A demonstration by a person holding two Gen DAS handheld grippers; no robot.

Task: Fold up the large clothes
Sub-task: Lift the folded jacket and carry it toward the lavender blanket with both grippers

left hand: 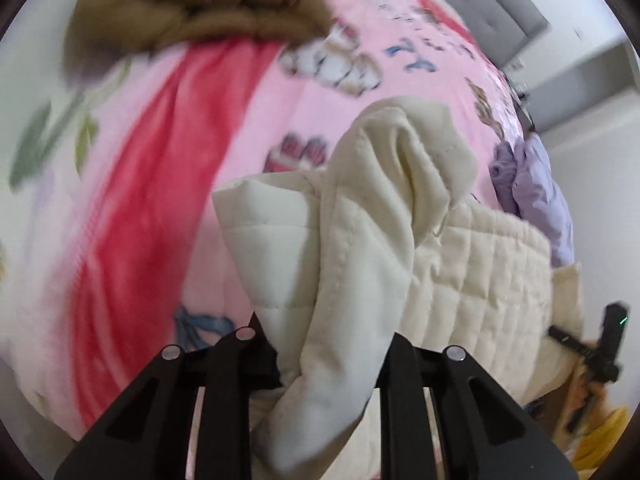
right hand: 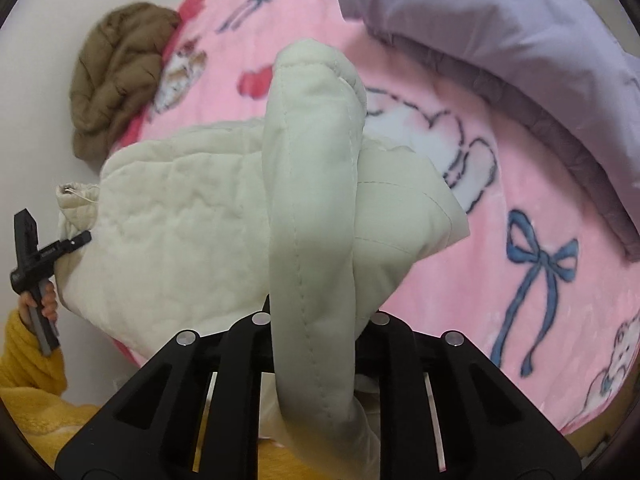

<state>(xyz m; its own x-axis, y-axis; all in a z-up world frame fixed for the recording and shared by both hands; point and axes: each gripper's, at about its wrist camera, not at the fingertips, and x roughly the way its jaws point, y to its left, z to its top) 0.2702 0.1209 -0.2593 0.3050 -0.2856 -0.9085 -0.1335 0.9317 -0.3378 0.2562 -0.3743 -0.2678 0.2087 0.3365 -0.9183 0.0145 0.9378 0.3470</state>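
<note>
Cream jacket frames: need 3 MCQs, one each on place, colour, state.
1. Where does the brown jacket lie?
A. at the blanket's edge
B. on the lilac quilt
C. in a hand-held gripper

2. What colour is the bow printed on the pink blanket?
A. green
B. blue
C. black

3. What is the right hand-held gripper doing?
A. standing open over the blanket
B. shut with nothing in it
C. shut on the cream jacket

Answers:
1 A, it sits bunched by the blanket's red border, apart from the lilac quilt.
2 B, the bow is blue.
3 C, a cream fold runs up between its fingers.
</note>
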